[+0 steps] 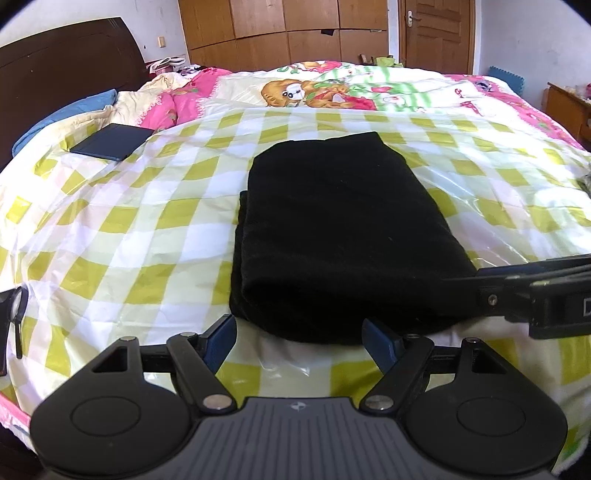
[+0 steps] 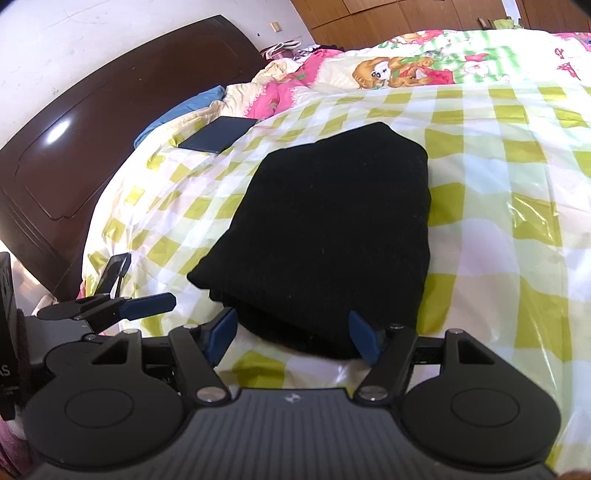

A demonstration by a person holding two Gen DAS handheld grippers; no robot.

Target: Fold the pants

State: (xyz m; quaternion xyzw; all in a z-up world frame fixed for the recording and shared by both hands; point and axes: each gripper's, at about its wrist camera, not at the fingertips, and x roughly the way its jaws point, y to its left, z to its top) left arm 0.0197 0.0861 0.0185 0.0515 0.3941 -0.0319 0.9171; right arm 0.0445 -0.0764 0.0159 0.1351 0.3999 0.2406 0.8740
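Note:
The black pants (image 1: 332,229) lie folded into a compact stack on the green-and-white checked plastic sheet (image 1: 147,206) over the bed. They also show in the right wrist view (image 2: 332,229). My left gripper (image 1: 300,338) is open and empty, its blue pads just short of the stack's near edge. My right gripper (image 2: 293,334) is open too, its jaws standing either side of the near folded edge without closing on it. The right gripper shows from the side in the left wrist view (image 1: 535,291). The left gripper shows at the lower left of the right wrist view (image 2: 122,306).
A dark blue flat book-like item (image 1: 110,142) lies at the sheet's far left. A dark wooden headboard (image 2: 74,155) stands on the left. A cartoon-print quilt (image 1: 332,88) covers the far bed. Wooden wardrobes (image 1: 295,33) and a door line the back wall. A wooden nightstand (image 1: 565,107) stands at the right.

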